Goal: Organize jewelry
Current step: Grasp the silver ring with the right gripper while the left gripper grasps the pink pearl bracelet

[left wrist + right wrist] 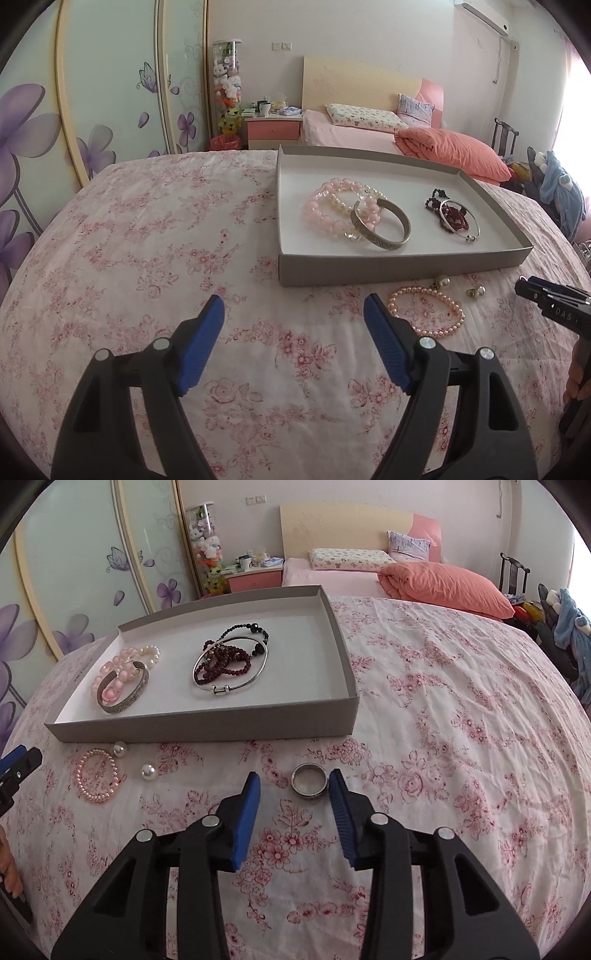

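Observation:
A grey box (388, 267) (207, 723) on the floral cloth holds a pink bead bracelet (317, 214) (107, 672), a silver cuff (384, 242) (125, 703), dark red beads (456, 218) (225, 661) and a thin silver bangle (236, 686). In front of the box lie a small pink pearl bracelet (424, 312) (96, 773), two pearl earrings (443, 283) (149, 771) and a silver ring (309, 779). My left gripper (293, 314) is open over bare cloth, left of the pearl bracelet. My right gripper (294, 784) is open, with the ring just ahead between its fingertips, next to the right one.
The cloth-covered surface (461, 720) stretches wide to the right of the box. Behind stand a bed with an orange quilt (450, 151), a nightstand (273, 129) and a wardrobe with flower doors (74, 110).

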Action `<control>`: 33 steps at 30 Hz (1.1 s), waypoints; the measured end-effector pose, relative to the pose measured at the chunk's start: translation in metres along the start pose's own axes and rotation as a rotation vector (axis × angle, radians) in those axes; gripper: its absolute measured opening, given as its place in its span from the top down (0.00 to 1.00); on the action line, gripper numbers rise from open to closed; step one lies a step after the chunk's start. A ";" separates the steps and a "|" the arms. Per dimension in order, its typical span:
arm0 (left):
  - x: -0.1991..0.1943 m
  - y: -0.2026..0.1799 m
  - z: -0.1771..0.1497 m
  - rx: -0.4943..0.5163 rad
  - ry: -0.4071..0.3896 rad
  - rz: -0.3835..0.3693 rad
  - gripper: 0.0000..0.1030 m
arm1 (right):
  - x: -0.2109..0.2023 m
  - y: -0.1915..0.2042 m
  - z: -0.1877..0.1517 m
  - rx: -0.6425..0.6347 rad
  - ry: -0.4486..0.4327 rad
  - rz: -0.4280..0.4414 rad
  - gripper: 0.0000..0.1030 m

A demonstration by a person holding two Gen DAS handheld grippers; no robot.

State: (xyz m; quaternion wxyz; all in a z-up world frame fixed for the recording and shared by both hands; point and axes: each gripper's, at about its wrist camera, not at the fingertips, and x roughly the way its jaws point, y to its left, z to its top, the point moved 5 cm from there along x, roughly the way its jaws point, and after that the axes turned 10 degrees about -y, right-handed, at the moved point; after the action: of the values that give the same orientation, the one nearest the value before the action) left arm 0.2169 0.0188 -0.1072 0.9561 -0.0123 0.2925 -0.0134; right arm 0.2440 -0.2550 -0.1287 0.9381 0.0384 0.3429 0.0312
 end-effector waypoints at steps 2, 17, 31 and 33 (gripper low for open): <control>0.001 -0.001 -0.001 0.002 0.008 -0.007 0.26 | 0.001 0.000 0.001 -0.004 0.001 -0.011 0.74; 0.021 -0.049 -0.005 0.050 0.133 -0.112 0.33 | -0.006 0.014 -0.003 -0.049 0.005 0.018 0.78; 0.038 -0.085 -0.009 0.145 0.167 -0.077 0.74 | -0.006 0.014 -0.003 -0.047 0.005 0.020 0.78; 0.038 -0.086 -0.009 0.153 0.162 -0.076 0.79 | -0.006 0.014 -0.003 -0.046 0.005 0.021 0.78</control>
State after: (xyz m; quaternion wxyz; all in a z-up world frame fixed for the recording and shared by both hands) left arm 0.2418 -0.0681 -0.1331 0.9263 0.0506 0.3662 -0.0728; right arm 0.2369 -0.2415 -0.1261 0.9374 0.0201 0.3442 0.0489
